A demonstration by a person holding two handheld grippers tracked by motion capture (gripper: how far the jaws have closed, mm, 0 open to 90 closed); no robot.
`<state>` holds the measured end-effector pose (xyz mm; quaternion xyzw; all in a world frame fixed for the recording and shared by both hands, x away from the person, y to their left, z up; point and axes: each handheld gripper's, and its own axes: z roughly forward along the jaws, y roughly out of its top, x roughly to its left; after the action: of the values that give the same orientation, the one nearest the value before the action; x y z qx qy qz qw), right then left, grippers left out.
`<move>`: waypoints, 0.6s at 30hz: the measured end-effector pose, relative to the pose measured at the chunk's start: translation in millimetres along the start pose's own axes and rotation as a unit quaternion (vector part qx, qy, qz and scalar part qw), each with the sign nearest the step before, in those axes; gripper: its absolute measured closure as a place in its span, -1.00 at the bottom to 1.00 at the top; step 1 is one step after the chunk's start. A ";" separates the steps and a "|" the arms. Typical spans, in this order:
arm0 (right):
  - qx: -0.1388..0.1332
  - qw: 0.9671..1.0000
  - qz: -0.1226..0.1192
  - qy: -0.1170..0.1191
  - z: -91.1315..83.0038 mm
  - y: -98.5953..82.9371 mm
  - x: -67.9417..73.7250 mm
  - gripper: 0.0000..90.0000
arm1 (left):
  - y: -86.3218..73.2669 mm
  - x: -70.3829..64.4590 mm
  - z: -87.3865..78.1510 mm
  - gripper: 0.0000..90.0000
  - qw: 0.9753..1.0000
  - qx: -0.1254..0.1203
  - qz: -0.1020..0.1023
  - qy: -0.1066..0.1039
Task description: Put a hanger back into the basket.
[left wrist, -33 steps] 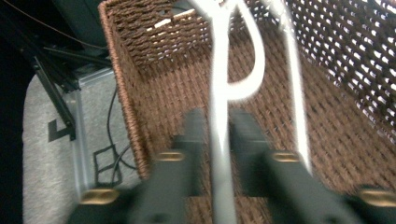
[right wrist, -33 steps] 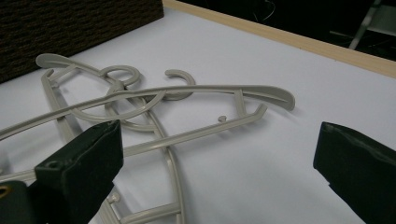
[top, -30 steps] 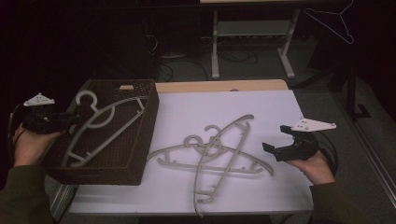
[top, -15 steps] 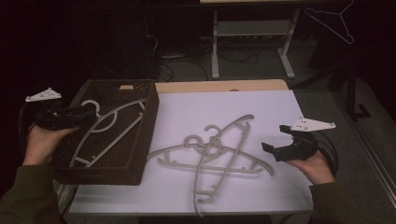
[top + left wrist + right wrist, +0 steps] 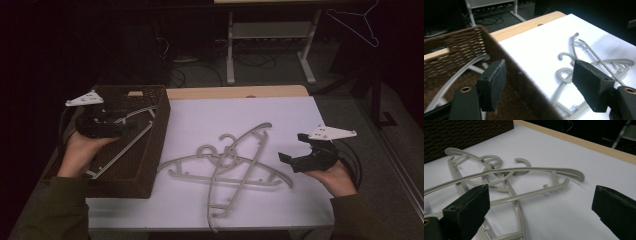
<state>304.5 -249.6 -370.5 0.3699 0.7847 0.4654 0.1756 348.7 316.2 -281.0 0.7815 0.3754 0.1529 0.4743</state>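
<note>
Above the wicker basket, left tongs gape empty over a binned hanger; right tongs, also wide, face two crossed hangers on the counter. Best pinch the top hanger's arm, lifting clear of the hooks.

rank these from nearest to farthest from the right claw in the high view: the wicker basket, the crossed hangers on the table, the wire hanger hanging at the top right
1. The crossed hangers, on the white table just left of the right claw.
2. The wicker basket, across the table at its left end.
3. The wire hanger, hanging in the dark background at the upper right.
</note>
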 end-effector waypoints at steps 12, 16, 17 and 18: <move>0.001 1.000 0.000 0.002 0.6 0.4 1.6 -0.97 | 5.8 -68.9 55.2 -0.44 0.999 0.023 0.013 -0.045; 0.002 1.000 0.001 0.003 1.3 0.7 2.3 -0.97 | -0.9 -86.9 75.2 -0.44 0.998 0.037 0.017 -0.057; 0.001 1.000 -0.002 0.004 1.7 0.9 2.2 -0.97 | -3.3 -91.3 80.6 -0.44 0.997 0.043 0.018 -0.060; 0.001 1.000 -0.002 0.004 1.9 0.8 2.6 -0.97 | -6.0 -95.5 86.0 -0.44 0.997 0.048 0.020 -0.062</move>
<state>304.3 -246.3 -370.6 0.3668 0.7867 0.4655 0.1727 333.1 194.1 -318.3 0.8184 0.3368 0.0954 0.4557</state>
